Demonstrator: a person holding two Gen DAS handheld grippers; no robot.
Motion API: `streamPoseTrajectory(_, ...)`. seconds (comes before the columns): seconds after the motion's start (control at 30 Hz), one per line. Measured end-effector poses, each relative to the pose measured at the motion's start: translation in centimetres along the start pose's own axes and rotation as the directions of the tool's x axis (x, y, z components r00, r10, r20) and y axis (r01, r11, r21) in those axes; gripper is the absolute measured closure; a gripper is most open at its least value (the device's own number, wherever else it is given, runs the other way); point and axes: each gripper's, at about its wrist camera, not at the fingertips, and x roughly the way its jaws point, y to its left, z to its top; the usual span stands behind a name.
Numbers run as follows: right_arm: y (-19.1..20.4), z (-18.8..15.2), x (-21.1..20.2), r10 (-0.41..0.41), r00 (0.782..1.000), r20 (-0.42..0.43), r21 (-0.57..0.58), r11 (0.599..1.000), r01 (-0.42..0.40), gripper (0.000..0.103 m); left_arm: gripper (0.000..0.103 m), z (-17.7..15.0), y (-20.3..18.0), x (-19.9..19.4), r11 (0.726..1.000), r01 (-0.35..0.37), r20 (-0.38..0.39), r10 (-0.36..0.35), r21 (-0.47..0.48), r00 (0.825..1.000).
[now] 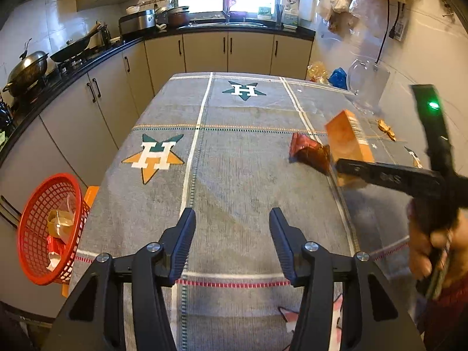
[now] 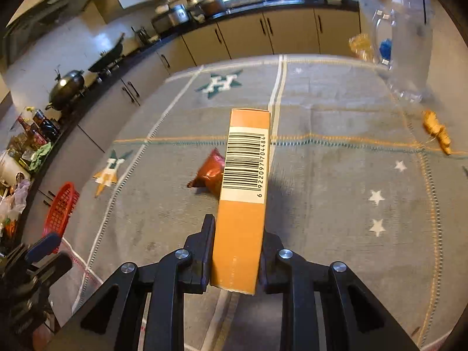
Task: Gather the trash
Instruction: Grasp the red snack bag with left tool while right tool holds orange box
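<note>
Trash box (image 2: pixel 242 193), pinched low by the right gripper (image 2: pixel 237 259), could lever loose before reaching the red basket (image 1: pixel 32 251) at lower left; left gripper (image 1: pixel 232 241) gapes empty.

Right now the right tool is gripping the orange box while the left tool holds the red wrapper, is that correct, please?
Not quite. The right tool does grip the orange box, but the left tool is open and holds nothing; the red wrapper lies on the tablecloth, as the left wrist view shows.
</note>
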Motion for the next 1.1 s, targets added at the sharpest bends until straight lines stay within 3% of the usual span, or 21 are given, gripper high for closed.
streamPoseTrajectory(0.17, -1.8, -0.3, -2.2, -0.058, 0.993, 0.104, 0.044, 0.998, 0.054, 0.077, 0.044, 1.7, -0.6, 1.2, 0.999, 0.021, -0.024, -0.022, -0.032, 0.999)
streamPoseTrajectory(0.33, -6.1, 0.0, -2.8, -0.023, 0.993, 0.12, 0.2, 0.98, -0.002, 0.077, 0.044, 4.0, -2.3, 3.0, 0.992, 0.058, -0.079, -0.068, -0.116, 0.995)
streamPoseTrajectory(0.57, -7.9, -0.2, -4.8, -0.082, 0.982, 0.172, 0.262, 0.964, 0.034, 0.077, 0.044, 6.1, -6.0, 7.8, 0.946, 0.122, -0.152, -0.174, -0.301, 0.973)
streamPoseTrajectory(0.73, -8.8, -0.1, -6.2, -0.126, 0.969, 0.215, 0.292, 0.955, 0.06, 0.077, 0.044, 7.7, -8.0, 10.5, 0.913, 0.086, -0.148, -0.157, -0.398, 0.976)
streamPoseTrajectory(0.83, -9.4, 0.0, -6.6, -0.111, 0.968, 0.224, 0.322, 0.946, 0.034, 0.077, 0.044, 8.2, -8.8, 11.9, 0.898, 0.054, -0.149, -0.131, -0.436, 0.98)
streamPoseTrajectory(1.0, -10.1, -0.2, -7.4, -0.134, 0.961, 0.242, 0.358, 0.933, 0.04, 0.077, 0.045, 8.8, -9.2, 14.9, 0.89, -0.021, -0.18, -0.069, -0.456, 0.981)
streamPoseTrajectory(1.07, -10.2, -0.3, -7.5, -0.119, 0.964, 0.239, 0.361, 0.932, 0.026, 0.077, 0.054, 8.9, -9.3, 15.8, 0.896, -0.018, -0.194, -0.076, -0.444, 0.978)
streamPoseTrajectory(1.1, -10.3, -0.3, -7.5, -0.114, 0.964, 0.239, 0.361, 0.932, 0.021, 0.077, 0.064, 8.9, -9.4, 16.1, 0.903, -0.021, -0.203, -0.074, -0.429, 0.976)
